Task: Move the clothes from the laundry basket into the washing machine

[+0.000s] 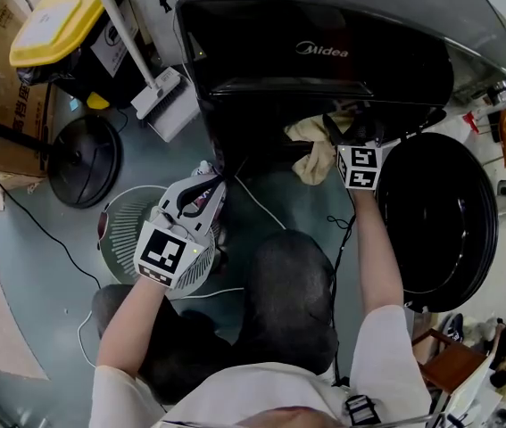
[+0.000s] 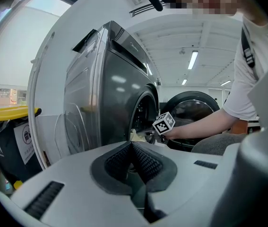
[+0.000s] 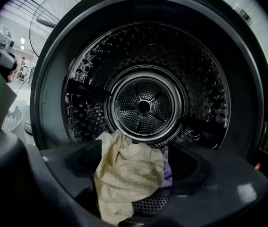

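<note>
The dark Midea washing machine (image 1: 324,52) stands with its round door (image 1: 440,212) swung open to the right. My right gripper (image 1: 346,132) is at the mouth of the drum (image 3: 143,105). Its jaws stand wide apart, and a pale yellow cloth (image 3: 124,174) lies loosely draped between them, spilling over the drum's lip (image 1: 311,150). A bit of purple fabric (image 3: 167,171) shows behind the cloth. My left gripper (image 1: 201,185) hovers over the white slatted laundry basket (image 1: 132,226). It is shut with nothing in it (image 2: 133,148). The basket's contents are hidden.
A yellow-lidded black bin (image 1: 65,16), a white mop (image 1: 136,52) and a cardboard box (image 1: 12,123) crowd the floor left of the machine. A round black base (image 1: 83,159) sits beside the basket. The person's knee (image 1: 288,283) is between both arms.
</note>
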`<state>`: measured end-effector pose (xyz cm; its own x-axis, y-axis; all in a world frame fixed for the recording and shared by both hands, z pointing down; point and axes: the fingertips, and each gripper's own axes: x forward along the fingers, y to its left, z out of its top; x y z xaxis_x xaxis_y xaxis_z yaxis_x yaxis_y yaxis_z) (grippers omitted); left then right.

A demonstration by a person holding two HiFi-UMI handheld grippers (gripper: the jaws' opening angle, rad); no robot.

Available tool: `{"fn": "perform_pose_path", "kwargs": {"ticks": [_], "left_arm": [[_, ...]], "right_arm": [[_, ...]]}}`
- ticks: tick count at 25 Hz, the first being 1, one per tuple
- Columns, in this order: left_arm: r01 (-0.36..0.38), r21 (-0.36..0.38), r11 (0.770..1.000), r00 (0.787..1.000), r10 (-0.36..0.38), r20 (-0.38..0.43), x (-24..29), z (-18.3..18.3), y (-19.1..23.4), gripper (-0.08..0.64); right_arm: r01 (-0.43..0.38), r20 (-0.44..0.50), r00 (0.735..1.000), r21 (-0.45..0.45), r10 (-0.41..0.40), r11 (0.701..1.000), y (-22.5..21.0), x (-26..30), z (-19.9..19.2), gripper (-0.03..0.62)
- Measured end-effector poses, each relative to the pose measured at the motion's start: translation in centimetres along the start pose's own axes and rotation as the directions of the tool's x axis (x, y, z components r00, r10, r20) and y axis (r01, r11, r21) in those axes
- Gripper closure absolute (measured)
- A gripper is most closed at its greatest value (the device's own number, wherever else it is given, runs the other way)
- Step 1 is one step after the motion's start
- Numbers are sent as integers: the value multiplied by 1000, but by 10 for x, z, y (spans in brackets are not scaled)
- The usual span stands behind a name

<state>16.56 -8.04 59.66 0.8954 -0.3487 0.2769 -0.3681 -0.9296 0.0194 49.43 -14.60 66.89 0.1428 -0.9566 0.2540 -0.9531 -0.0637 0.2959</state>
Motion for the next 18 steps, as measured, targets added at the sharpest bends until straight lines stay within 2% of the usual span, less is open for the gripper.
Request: {"fn": "perform_pose_path", "kwargs": {"ticks": [13,18], "left_arm": [[9,8,1000,1000,-9,-16,-3,-5,0,554],[17,3,1000,1000,-16,-22,0,-6,-1,554]], "right_arm": [[-66,-85,994,13,67,998,32,-35,-60,144],[-124,-138,984,-99,109,987,51,-39,-80,144]]}}
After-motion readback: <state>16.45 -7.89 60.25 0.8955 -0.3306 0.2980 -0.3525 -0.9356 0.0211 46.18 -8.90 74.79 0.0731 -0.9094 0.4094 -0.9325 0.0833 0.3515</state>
